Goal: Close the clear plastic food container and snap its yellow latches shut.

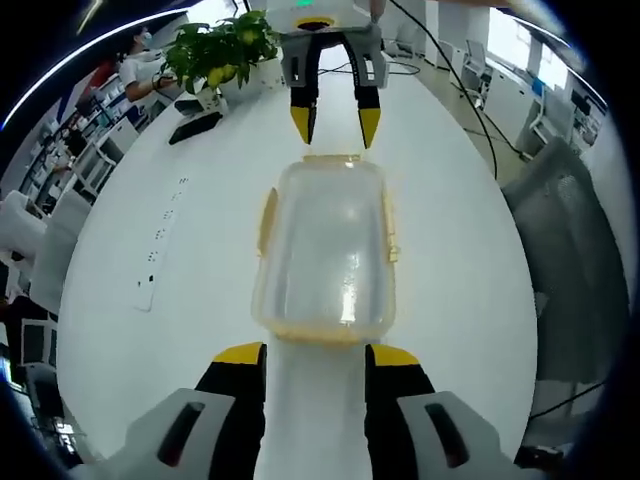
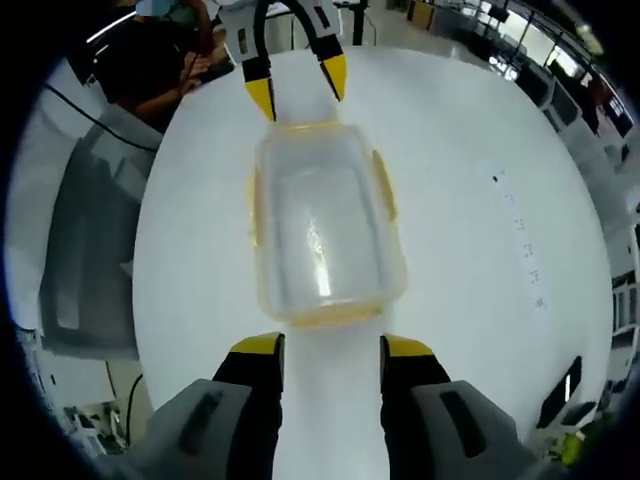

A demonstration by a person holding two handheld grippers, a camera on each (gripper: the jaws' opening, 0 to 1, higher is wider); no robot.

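1. While the clear plastic food container (image 1: 325, 250) lies at the middle of the white surface (image 1: 180, 300) with its lid on top, the closing part looks done; I judge the latching is what remains.
2. In the left gripper view, one yellow latch (image 1: 266, 222) at 9 o'clock of the box flares outward, so it seems unsnapped. The latch (image 1: 390, 230) at 3 o'clock lies closer to the wall; whether it has clicked I cannot tell. The end latches at 12 and 6 o'clock are too faint to judge.
3. The left hand-held gripper (image 1: 316, 358) has its jaws parted wide at the box's near end, holding nothing and just short of the rim.
4. The right hand-held gripper (image 2: 332, 352) is likewise spread, empty, at the opposite end; it appears in the left gripper view at 12 o'clock (image 1: 335, 122).
5. The left gripper view alone brings in a potted plant (image 1: 225, 45) at 11 o'clock and a power strip (image 1: 160, 245) at 9 o'clock.
6. The right gripper view adds a grey chair (image 2: 90, 240) at 9 o'clock, off the surface's edge, and a seated person (image 2: 160, 50) at 11 o'clock.
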